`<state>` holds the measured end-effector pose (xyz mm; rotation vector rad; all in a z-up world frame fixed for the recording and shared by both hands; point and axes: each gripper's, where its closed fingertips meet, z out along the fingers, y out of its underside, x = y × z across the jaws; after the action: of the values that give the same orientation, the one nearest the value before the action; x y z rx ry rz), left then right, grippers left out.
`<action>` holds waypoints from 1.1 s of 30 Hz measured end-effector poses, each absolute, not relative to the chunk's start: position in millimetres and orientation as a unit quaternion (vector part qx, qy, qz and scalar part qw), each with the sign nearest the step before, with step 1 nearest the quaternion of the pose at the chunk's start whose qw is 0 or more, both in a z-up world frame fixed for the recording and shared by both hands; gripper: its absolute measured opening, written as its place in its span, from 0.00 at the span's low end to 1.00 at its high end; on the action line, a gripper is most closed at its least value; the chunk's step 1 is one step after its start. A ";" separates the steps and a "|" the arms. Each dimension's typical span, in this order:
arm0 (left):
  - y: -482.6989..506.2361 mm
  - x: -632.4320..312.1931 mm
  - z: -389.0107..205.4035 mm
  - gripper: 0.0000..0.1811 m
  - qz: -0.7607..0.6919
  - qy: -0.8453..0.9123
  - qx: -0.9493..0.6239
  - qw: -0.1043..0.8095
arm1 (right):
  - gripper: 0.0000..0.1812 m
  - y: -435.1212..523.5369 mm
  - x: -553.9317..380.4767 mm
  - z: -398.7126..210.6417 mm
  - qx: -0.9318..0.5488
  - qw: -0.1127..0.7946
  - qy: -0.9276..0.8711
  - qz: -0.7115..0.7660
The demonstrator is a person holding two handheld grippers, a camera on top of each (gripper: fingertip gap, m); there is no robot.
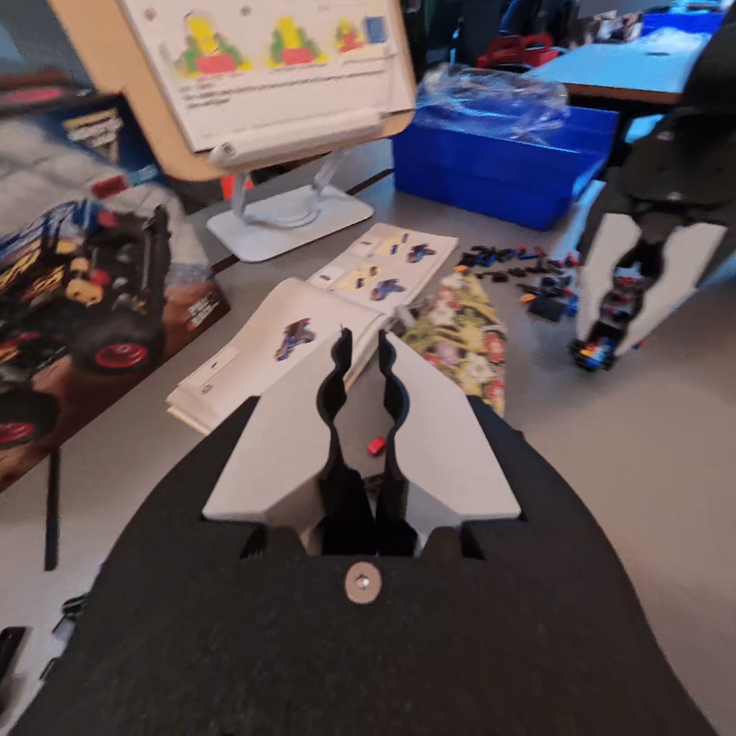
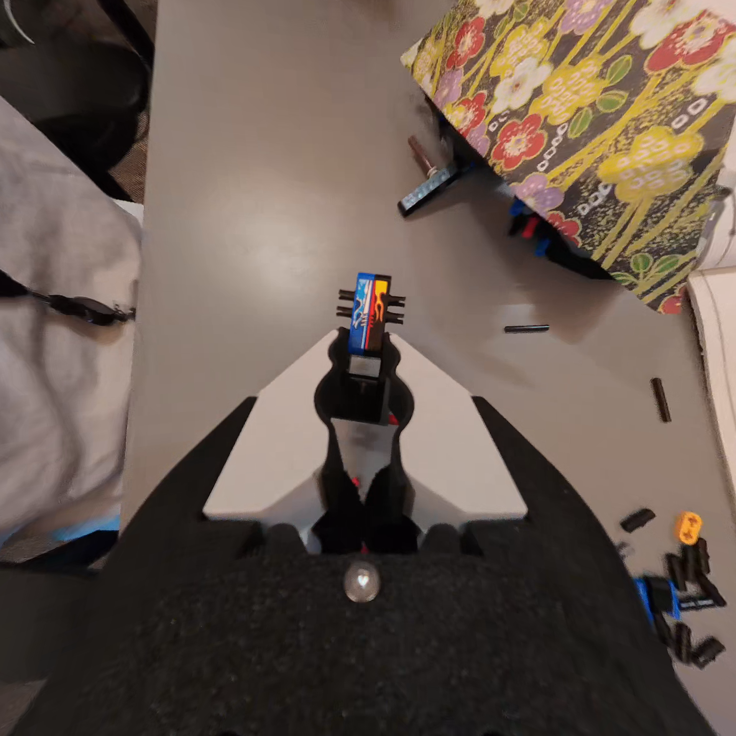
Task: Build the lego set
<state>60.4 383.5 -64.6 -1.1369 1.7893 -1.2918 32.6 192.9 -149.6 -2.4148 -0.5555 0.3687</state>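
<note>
My right gripper [image 2: 364, 338] is shut on a small Lego assembly [image 2: 368, 314]. It is black, with a blue, red and yellow flame panel and black pins sticking out on both sides. It hangs above the grey table [image 2: 259, 159]. In the left wrist view the right gripper [image 1: 609, 350] points down at the right with the assembly [image 1: 595, 352] at its tips. My left gripper [image 1: 363, 337] is empty, its jaws a narrow gap apart, above the open instruction booklet [image 1: 358, 302]. A small red piece [image 1: 376, 445] lies on the table below its fingers.
Loose black, blue and orange pieces [image 1: 517, 267] lie behind the right gripper and also show in the right wrist view [image 2: 685, 577]. A floral sheet [image 2: 577, 119] covers some parts. A black beam [image 2: 434, 187], a tablet on a stand [image 1: 271, 71], a blue bin [image 1: 498, 167] and the set's box [image 1: 79, 298] stand around. My right fingertips sit around 20 cm from my left ones.
</note>
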 end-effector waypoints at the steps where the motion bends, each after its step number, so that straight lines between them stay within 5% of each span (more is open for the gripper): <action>1: 395.4 68.1 -66.4 0.07 -0.497 0.670 -0.450 0.318 | 0.09 195.9 32.8 -148.5 -0.911 0.322 -0.207 0.150; 10: 438.8 70.0 -86.2 0.05 -0.504 0.610 -0.483 0.375 | 0.09 211.6 39.1 -150.1 -0.895 0.377 -0.165 0.169; 26: 435.1 64.5 -90.3 0.06 -0.531 0.595 -0.526 0.295 | 0.19 214.0 26.9 -148.8 -0.884 0.389 -0.157 0.204; 33: 437.0 64.7 -94.9 0.07 -0.526 0.600 -0.530 0.289 | 0.24 205.8 168.0 -120.4 -0.867 0.489 0.063 0.078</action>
<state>64.7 437.0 -94.9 -1.4137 1.6012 -1.4035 168.0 205.8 -120.4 -2.1059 0.1534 0.1905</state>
